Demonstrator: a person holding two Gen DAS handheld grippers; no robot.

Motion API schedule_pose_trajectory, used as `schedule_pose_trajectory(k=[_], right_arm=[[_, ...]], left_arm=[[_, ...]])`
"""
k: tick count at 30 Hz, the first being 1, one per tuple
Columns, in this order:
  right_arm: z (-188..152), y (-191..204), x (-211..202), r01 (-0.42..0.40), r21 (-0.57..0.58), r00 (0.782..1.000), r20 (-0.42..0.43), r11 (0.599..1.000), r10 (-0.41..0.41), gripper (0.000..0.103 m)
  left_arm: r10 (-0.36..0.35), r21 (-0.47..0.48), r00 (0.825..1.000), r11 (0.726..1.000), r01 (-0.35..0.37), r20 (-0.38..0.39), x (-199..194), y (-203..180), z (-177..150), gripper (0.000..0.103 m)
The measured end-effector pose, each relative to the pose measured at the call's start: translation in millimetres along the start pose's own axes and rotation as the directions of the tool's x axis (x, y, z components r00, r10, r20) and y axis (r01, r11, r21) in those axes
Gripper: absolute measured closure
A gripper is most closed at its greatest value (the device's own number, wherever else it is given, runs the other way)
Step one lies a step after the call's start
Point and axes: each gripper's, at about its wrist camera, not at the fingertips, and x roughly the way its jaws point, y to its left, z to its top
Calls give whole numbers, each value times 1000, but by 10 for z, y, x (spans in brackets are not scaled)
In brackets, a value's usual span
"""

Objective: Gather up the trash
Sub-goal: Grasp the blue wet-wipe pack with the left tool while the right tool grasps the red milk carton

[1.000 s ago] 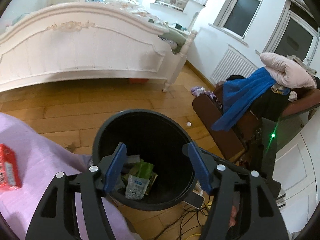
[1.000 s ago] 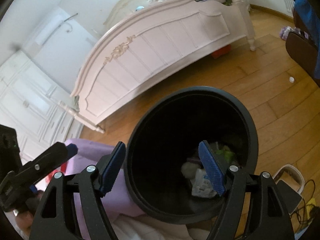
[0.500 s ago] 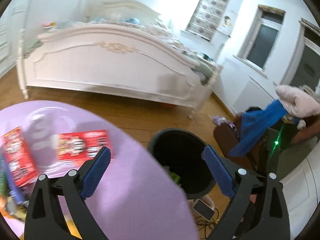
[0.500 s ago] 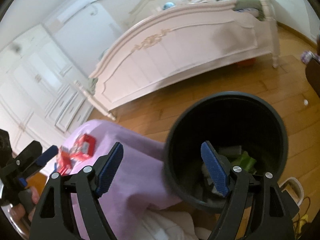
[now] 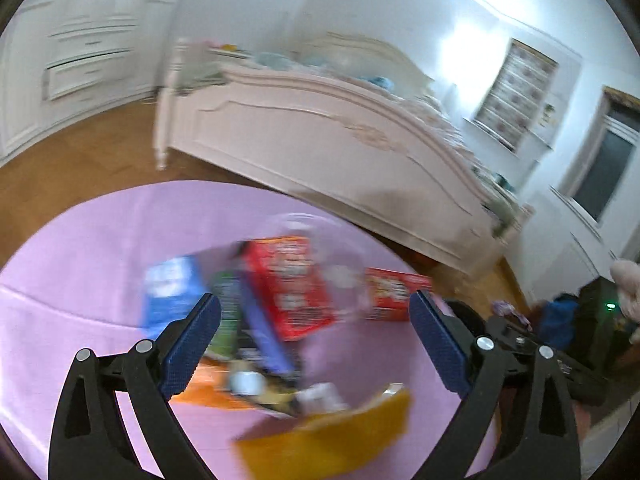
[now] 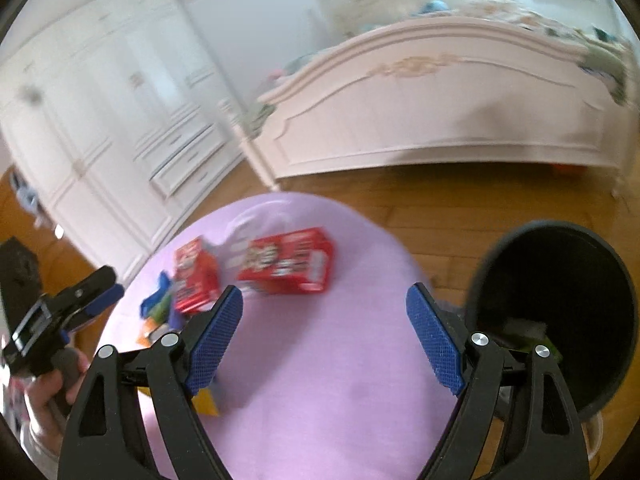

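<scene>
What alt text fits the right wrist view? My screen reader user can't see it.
An open, empty right gripper hangs over a purple tablecloth with two red boxes, wrappers at its left edge, and a black bin on the right. A white bed stands behind.

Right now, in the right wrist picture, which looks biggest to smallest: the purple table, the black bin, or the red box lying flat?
1. Purple table
2. Black bin, though it sits near the camera and is partly cut off, so it looks bigger
3. Red box

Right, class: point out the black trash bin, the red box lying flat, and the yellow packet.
black trash bin (image 6: pixel 520 232), right wrist view, far rim.
red box (image 6: pixel 288 262), right wrist view, top face.
yellow packet (image 5: pixel 332 436), left wrist view, middle.
</scene>
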Motion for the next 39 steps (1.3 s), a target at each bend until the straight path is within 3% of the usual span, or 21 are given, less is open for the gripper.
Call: schedule_pose_trajectory(k=[9, 23, 26, 28, 33, 39], right_arm=[[98, 734, 367, -58, -162, 996, -71, 985, 47, 20], [68, 1386, 1051, -117, -327, 975, -218, 938, 45, 20], [77, 1435, 1167, -120, -339, 969, -243, 933, 37, 30], [83, 1454, 1255, -119, -346, 965, -261, 931, 27, 32], [77, 1453, 1426, -102, -353, 957, -290, 930, -5, 34], [47, 1412, 1580, -98, -346, 948, -318, 933, -19, 49]], left_arm=[[124, -47, 990, 991, -127, -71, 136, 567, 22, 9], [123, -37, 981, 991, -130, -152, 340, 836, -57, 10], [125, -33, 979, 991, -132, -159, 364, 863, -80, 11], [129, -35, 977, 990, -137, -171, 397, 885, -82, 20], [125, -41, 979, 990, -133, -162, 394, 914, -74, 26], [106, -38, 983, 993, -113, -148, 403, 909, -73, 36]])
